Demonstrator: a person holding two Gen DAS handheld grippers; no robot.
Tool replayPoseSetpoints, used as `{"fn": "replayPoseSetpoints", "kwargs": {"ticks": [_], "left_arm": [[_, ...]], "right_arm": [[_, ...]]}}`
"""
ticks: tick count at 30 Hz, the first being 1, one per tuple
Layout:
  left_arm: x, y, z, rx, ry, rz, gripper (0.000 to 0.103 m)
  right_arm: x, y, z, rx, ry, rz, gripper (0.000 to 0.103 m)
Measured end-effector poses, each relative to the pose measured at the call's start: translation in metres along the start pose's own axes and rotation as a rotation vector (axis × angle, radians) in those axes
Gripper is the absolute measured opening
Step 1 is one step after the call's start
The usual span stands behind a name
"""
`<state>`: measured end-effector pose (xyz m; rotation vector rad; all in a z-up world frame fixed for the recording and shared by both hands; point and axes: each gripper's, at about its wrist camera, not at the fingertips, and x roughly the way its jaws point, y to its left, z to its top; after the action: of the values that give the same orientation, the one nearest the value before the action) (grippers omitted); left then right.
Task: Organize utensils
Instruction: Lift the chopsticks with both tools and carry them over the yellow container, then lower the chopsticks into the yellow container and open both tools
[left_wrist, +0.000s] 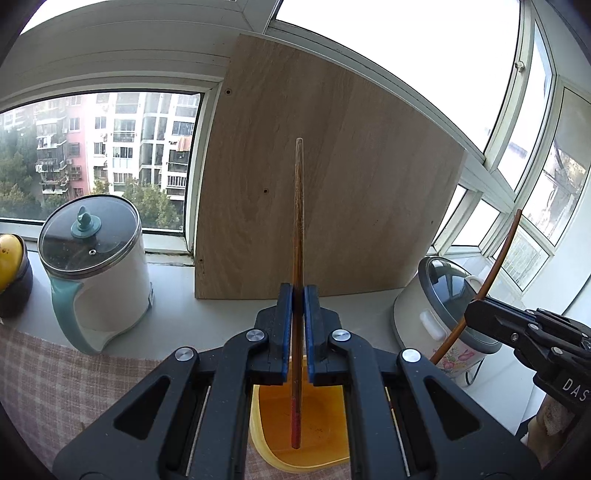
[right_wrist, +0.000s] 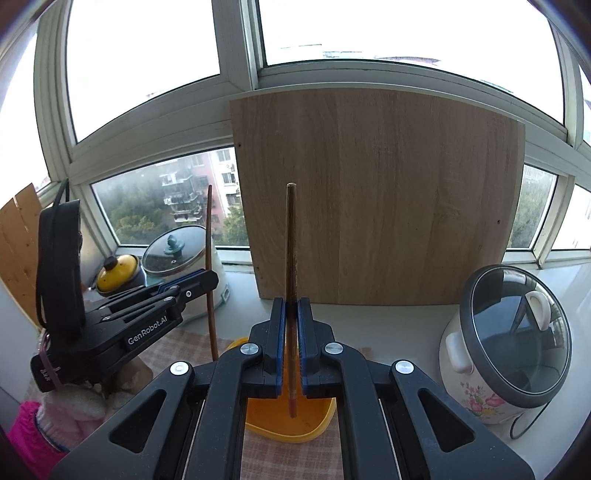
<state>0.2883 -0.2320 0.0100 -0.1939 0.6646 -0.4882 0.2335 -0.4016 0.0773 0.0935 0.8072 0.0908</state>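
In the left wrist view my left gripper (left_wrist: 298, 291) is shut on a brown chopstick (left_wrist: 298, 206) that stands upright between the blue pads, its red end hanging over a yellow-orange container (left_wrist: 325, 435). At the right edge my right gripper (left_wrist: 472, 314) grips a second chopstick (left_wrist: 506, 251). In the right wrist view that right gripper (right_wrist: 291, 304) is shut on its chopstick (right_wrist: 291, 240), whose lower end hangs above the same container (right_wrist: 317, 417). To the left, the left gripper (right_wrist: 213, 279) holds its chopstick (right_wrist: 209, 229) upright.
A wooden board (left_wrist: 325, 184) leans against the window behind. A white pot with a glass lid (left_wrist: 96, 273) stands left, a floral rice cooker (right_wrist: 506, 347) right, a yellow-lidded pot (right_wrist: 118, 273) far left. A checked cloth (left_wrist: 55, 387) covers the counter under the container.
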Motion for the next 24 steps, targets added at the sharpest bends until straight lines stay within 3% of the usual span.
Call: {"fn": "replayPoseSetpoints", "kwargs": {"ticks": [9, 19, 20, 21, 22, 23, 24], "left_arm": [[0.01, 0.0, -0.02, 0.018, 0.076, -0.005, 0.004], [0.004, -0.002, -0.034, 0.046, 0.124, -0.019, 0.005], [0.003, -0.002, -0.034, 0.051, 0.13, -0.018, 0.007], [0.001, -0.002, -0.035, 0.054, 0.131, -0.018, 0.018], [-0.003, -0.001, -0.036, 0.058, 0.126, -0.019, 0.03], [-0.006, 0.0, -0.037, 0.06, 0.12, -0.017, 0.033], [-0.01, 0.001, -0.038, 0.063, 0.116, -0.014, 0.035]], "right_arm": [[0.029, -0.012, -0.026, 0.034, 0.093, 0.006, 0.004], [0.037, -0.01, -0.039, 0.034, 0.138, -0.001, 0.005], [0.036, -0.009, -0.04, 0.033, 0.139, -0.005, 0.005], [0.037, -0.008, -0.041, 0.033, 0.145, -0.005, 0.005], [0.036, -0.007, -0.041, 0.033, 0.147, -0.005, 0.008], [0.036, -0.006, -0.042, 0.035, 0.145, -0.011, 0.02], [0.033, -0.006, -0.043, 0.04, 0.138, -0.019, 0.04]]}}
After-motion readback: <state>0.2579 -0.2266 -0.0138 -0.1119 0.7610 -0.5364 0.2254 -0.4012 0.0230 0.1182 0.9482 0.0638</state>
